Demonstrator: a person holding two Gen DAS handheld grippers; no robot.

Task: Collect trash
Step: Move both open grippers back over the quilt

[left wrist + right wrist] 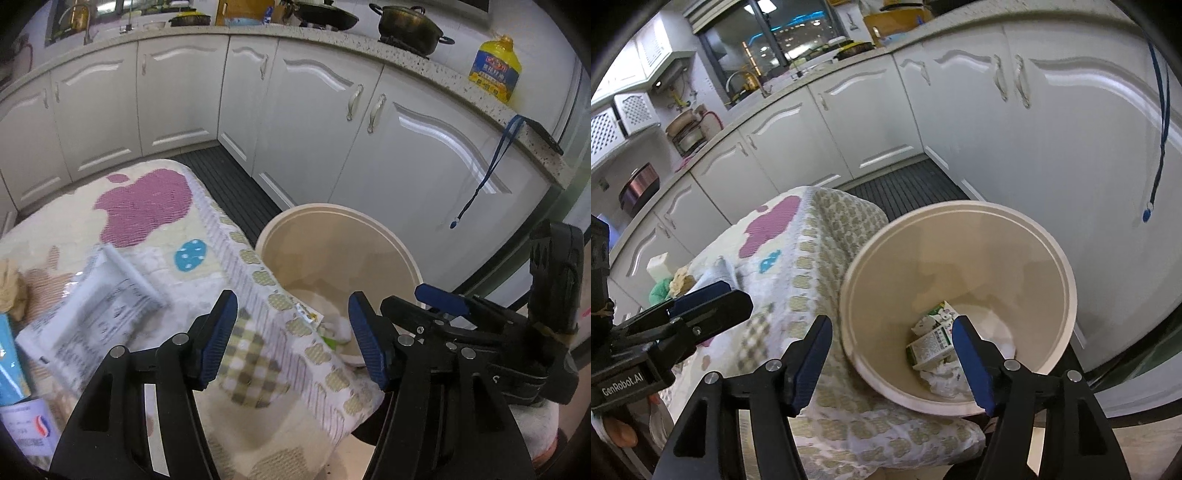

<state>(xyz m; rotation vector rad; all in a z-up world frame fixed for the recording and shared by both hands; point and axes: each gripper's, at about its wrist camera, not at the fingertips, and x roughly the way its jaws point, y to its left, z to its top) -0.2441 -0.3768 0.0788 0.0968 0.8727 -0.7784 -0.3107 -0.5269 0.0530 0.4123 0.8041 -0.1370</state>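
A cream trash bin (960, 221) stands on the floor beside a cloth-covered table (812, 258). A green-and-white carton (931, 341) and crumpled white paper (945, 380) lie in its bottom. My right gripper (892, 363) is open and empty above the bin's near rim. My left gripper (291, 336) is open and empty over the table's edge, with the bin (332, 236) just beyond. A white printed wrapper (92, 317) lies on the table to its left. A crumpled tan scrap (11, 291) and a blue box (9, 365) lie at the far left.
White kitchen cabinets (303, 122) run behind the table and bin. A dark floor mat (229, 184) lies between them. A blue lanyard (487, 166) hangs from the counter. A yellow oil bottle (495, 68) and pots (406, 22) stand on the counter. The right gripper's body (517, 332) shows at right.
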